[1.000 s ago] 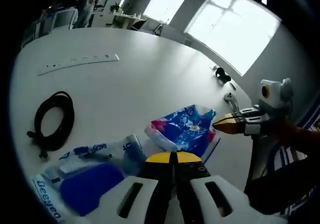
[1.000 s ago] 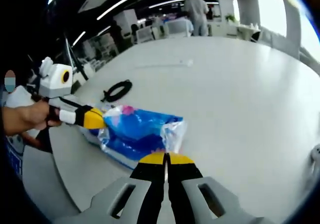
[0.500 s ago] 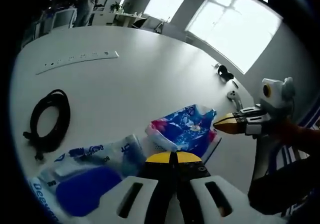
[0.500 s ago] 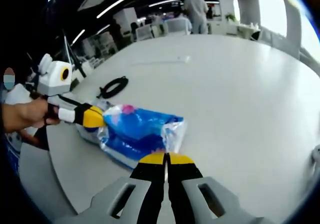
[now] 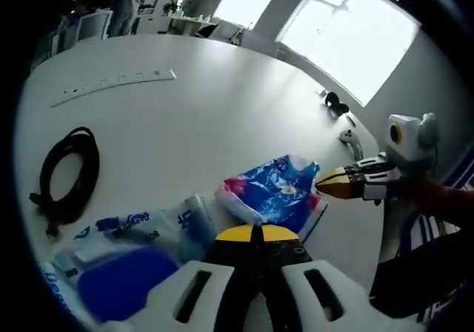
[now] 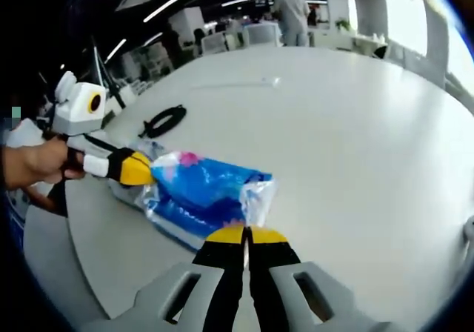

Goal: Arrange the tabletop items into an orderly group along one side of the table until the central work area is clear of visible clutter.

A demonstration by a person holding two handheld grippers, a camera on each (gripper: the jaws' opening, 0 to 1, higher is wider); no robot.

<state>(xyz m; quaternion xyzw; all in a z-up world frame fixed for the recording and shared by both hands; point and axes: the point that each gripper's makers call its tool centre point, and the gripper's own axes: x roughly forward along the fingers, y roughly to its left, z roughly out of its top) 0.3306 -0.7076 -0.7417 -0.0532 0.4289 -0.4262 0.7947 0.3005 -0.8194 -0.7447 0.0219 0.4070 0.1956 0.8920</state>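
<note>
Blue lettering on clear plastic bag (image 5: 141, 232), too blurred to read.

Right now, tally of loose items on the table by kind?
Plastic packets: 2, the blue-and-pink packet and the clear packet with blue print
Coiled black cables: 1
White power strips: 1
Small dark objects at the far edge: 1, too small to identify
Pale gadgets near it: 1, also unclear
Total: 6

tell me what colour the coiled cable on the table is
Black. The coiled cable shows best in the left gripper view, lying apart from the packets.
</note>
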